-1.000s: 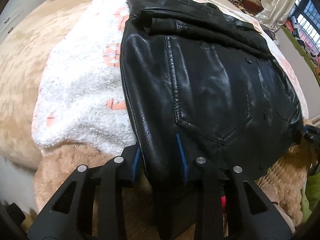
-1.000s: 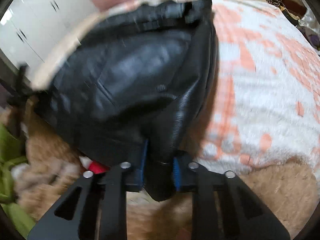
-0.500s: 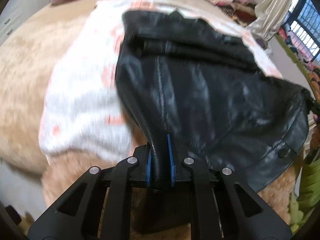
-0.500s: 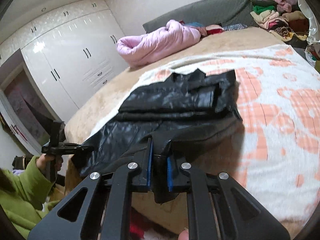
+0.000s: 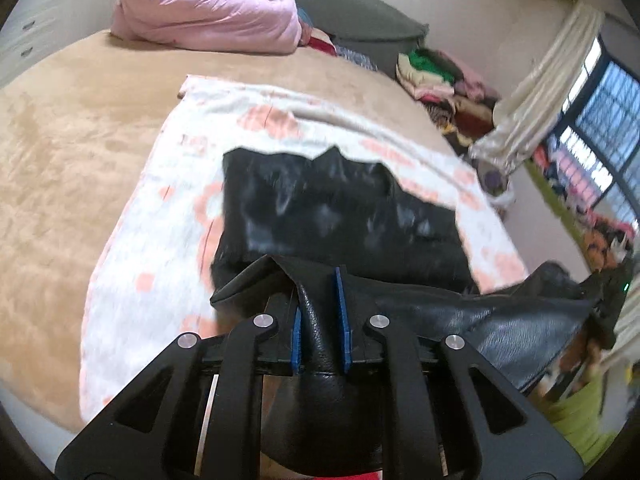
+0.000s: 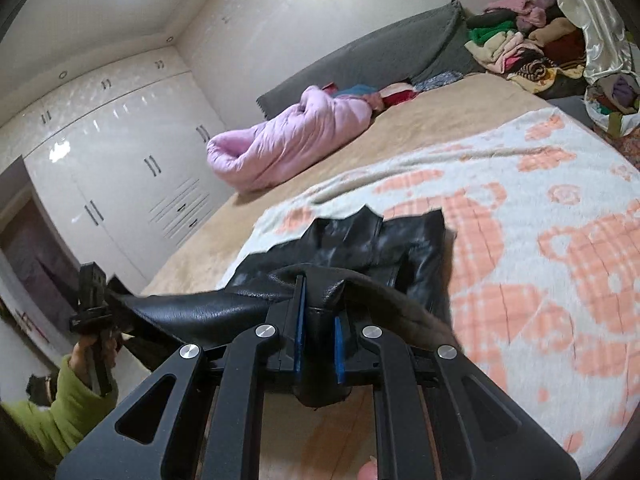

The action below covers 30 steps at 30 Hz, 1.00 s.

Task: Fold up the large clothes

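Note:
A black leather jacket (image 5: 340, 216) lies partly folded on a white and orange blanket (image 5: 160, 208) on the bed; it also shows in the right wrist view (image 6: 360, 248). My left gripper (image 5: 320, 320) is shut on the jacket's near hem and holds it lifted above the bed. My right gripper (image 6: 318, 328) is shut on the other corner of the same hem, also lifted. The hem stretches taut between the two grippers. The left gripper shows at the far left of the right wrist view (image 6: 92, 304), held by a hand in a green sleeve.
A pink quilt (image 5: 208, 12) lies rolled at the head of the bed by the grey headboard (image 6: 380, 48). A pile of clothes (image 6: 520, 48) is stacked at the far right. White wardrobes (image 6: 120, 152) line the left wall. The tan bedspread (image 5: 72, 140) surrounds the blanket.
Both grippers have risen with the jacket's near hem, lifting it off the bed and carrying it toward the far folded part. The views now look across the bed.

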Tool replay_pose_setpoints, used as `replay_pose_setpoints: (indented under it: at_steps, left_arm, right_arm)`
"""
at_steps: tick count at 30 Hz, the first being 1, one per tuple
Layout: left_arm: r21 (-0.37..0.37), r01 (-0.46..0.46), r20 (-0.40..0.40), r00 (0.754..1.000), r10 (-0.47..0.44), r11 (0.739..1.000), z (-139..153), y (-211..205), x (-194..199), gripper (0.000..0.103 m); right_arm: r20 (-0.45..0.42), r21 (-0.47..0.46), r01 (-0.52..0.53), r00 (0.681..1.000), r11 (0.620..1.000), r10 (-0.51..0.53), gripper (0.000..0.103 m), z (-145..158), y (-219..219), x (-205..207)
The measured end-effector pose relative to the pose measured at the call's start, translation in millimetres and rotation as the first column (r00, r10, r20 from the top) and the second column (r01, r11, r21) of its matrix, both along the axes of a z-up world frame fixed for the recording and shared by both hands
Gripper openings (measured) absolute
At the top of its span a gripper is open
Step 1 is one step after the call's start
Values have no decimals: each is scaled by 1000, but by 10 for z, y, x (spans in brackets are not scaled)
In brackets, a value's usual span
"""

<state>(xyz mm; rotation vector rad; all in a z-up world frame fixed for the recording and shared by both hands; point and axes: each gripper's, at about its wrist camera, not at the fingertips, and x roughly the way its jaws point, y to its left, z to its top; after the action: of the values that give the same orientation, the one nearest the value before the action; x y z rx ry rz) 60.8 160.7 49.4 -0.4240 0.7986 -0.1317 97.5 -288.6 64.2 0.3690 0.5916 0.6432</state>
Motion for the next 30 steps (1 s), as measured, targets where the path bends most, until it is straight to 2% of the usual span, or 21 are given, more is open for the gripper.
replay_pose_setpoints:
  at_steps: [7,15,21,30]
  left_arm:
    - [-82,-55,5,998,55,995,13,123,365,8]
    - [-160,-148,-56,989,140,976,-206,333,779,12]
    - [-158,-189,-100,980,174,969,-467,367,963,13]
    - [-165,-207,-128,974,187,964,-657,407,1127,14]
  right_arm:
    - [-32,-4,58,998,998,-58,10,19,42,438]
    - [-103,-11,102,989,995,-102,12,-144,93,896]
    - [-141,-50,115,983,992,-121,12,-335,155,1151]
    - [-173,-87,119,976,989,-133,14,-544,226,1421]
